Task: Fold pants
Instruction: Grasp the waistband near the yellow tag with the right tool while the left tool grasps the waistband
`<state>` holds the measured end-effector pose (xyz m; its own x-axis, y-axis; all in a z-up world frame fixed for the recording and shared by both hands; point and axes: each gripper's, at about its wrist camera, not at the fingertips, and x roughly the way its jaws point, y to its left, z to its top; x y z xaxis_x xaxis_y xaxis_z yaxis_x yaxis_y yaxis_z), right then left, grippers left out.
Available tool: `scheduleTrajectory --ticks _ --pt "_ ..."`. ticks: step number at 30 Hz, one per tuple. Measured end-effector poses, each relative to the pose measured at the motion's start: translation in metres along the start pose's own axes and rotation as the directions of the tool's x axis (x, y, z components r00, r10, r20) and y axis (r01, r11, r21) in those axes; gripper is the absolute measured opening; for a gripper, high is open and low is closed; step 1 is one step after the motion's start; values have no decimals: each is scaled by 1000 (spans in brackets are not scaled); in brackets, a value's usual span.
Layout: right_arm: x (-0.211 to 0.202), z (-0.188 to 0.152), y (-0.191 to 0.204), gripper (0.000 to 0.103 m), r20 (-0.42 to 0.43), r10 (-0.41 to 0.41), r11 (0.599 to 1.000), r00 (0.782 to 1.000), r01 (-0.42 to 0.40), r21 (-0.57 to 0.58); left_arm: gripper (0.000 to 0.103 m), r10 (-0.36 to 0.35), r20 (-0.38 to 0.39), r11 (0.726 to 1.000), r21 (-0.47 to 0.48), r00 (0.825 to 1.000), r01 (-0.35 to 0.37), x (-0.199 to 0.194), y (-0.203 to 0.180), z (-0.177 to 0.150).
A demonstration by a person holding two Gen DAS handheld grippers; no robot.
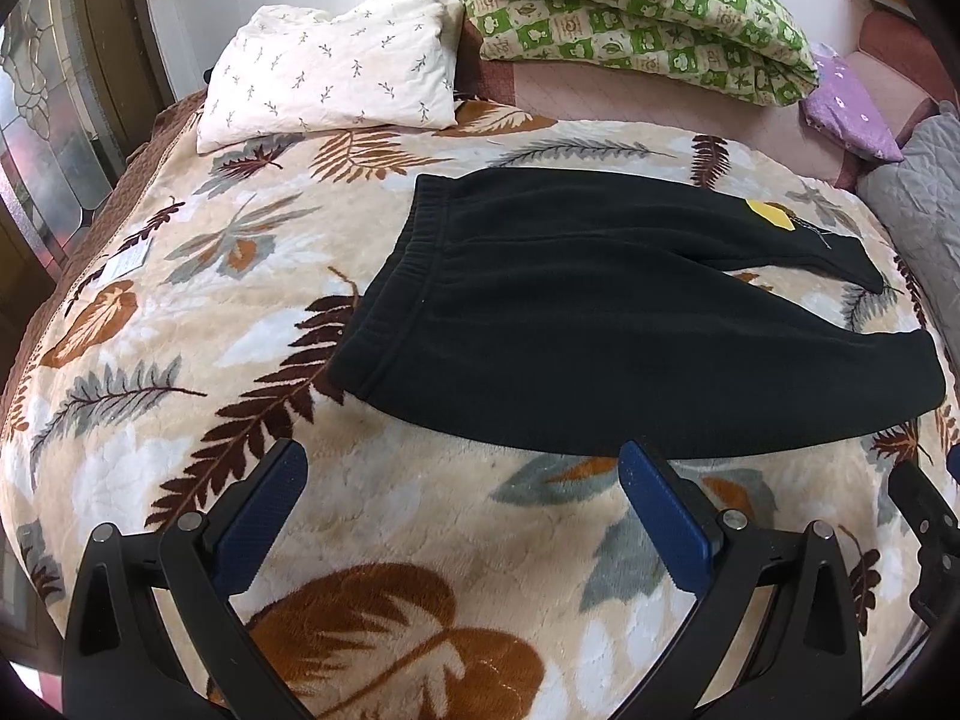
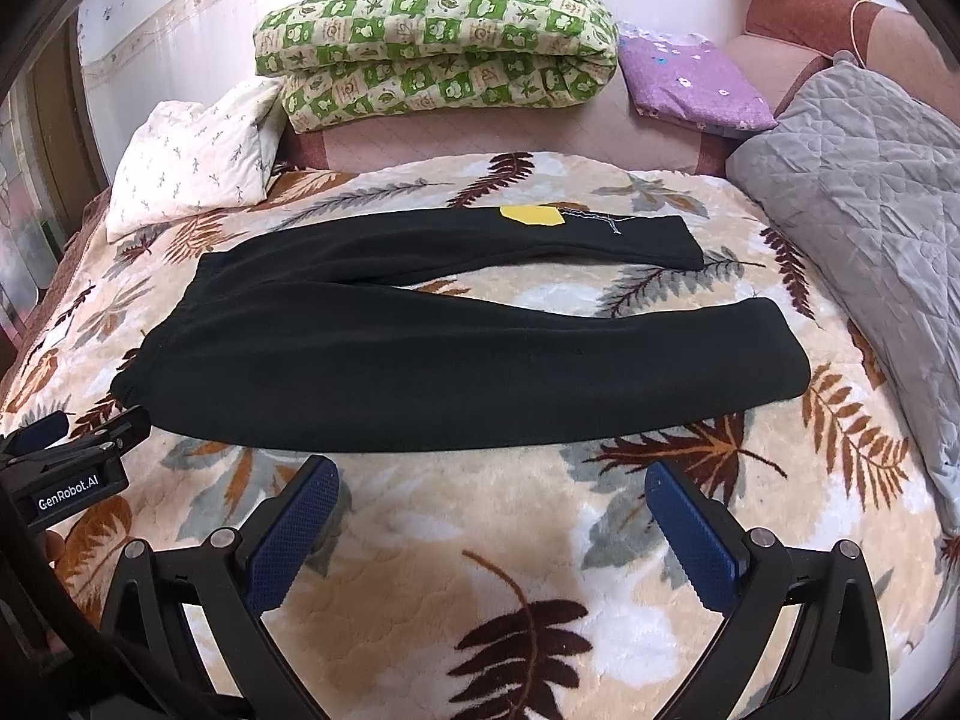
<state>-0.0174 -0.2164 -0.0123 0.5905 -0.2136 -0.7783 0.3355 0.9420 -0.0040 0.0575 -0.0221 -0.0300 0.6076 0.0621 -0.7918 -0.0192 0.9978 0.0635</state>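
Right wrist view: black pants lie lengthwise left-right, waistband left.

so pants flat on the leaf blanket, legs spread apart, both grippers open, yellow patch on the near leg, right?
Not quite: the yellow patch sits on the far leg of the pants, as the right wrist view shows. The rest holds: leaf blanket, left gripper and right gripper open.

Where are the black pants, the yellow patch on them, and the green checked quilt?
black pants [image 2: 360, 360]: right wrist view, middle of the near leg.
yellow patch [image 2: 531, 214]: right wrist view, its centre, on the far leg.
green checked quilt [image 2: 432, 48]: right wrist view, middle of the folded bundle.
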Motion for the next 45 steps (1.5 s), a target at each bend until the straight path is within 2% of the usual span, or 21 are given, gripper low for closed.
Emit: scheduleTrajectory --ticks 6,9,14,19,24,27,29,31,33,34,37,39,41,43,44,45 --pt "2 2 0 103 11 1 1000 1000 -1 6 103 -5 -4 1000 -5 1000 5 0 1 4" --pt "3 8 -8 103 12 17 1000 1000 -17 22 103 -13 -27 1000 -17 1000 13 3 7 17" --pt "8 41 -50 103 6 27 995 1000 -27 94 103 -29 -91 999 -40 995 26 16 22 65" --pt "17 91 -98 103 17 37 990 999 -39 132 103 -107 -144 993 -67 984 98 36 32 123" --pt "57 137 -142 103 -37 76 984 996 -69 163 103 -65 -188 998 7 980 67 67 29 173" --pt "86 157 -162 102 -72 99 979 992 -85 186 103 -93 -270 996 -16 958 92 102 37 194" --pt "103 165 -174 102 -85 126 971 988 -106 212 103 -126 -348 992 -67 929 109 132 44 203" --pt "119 175 -185 102 -95 119 967 988 -94 238 103 -136 -408 988 -117 903 96 158 53 204" --pt "134 183 -197 102 -100 132 958 986 -101 269 103 -177 -433 980 -161 884 117 171 60 200" --pt "141 186 -203 102 -104 134 953 986 -99 287 103 -220 -448 970 -198 866 144 180 65 197" --pt "160 195 -213 102 -109 137 946 985 -97 310 103 -301 -448 945 -258 841 201 195 69 190" --pt "171 199 -216 102 -115 131 945 985 -89 315 103 -321 -441 938 -270 838 217 203 68 188" --pt "175 202 -218 102 -108 140 942 984 -99 322 103 -351 -438 926 -293 828 238 211 66 189" --pt "180 203 -218 102 -108 145 941 984 -103 323 103 -363 -419 921 -297 832 252 211 61 191" --pt "182 204 -218 102 -110 140 944 984 -99 315 103 -387 -411 913 -298 826 279 211 58 194" --pt "184 205 -219 102 -113 137 947 984 -96 306 103 -434 -402 893 -308 806 327 209 54 195"
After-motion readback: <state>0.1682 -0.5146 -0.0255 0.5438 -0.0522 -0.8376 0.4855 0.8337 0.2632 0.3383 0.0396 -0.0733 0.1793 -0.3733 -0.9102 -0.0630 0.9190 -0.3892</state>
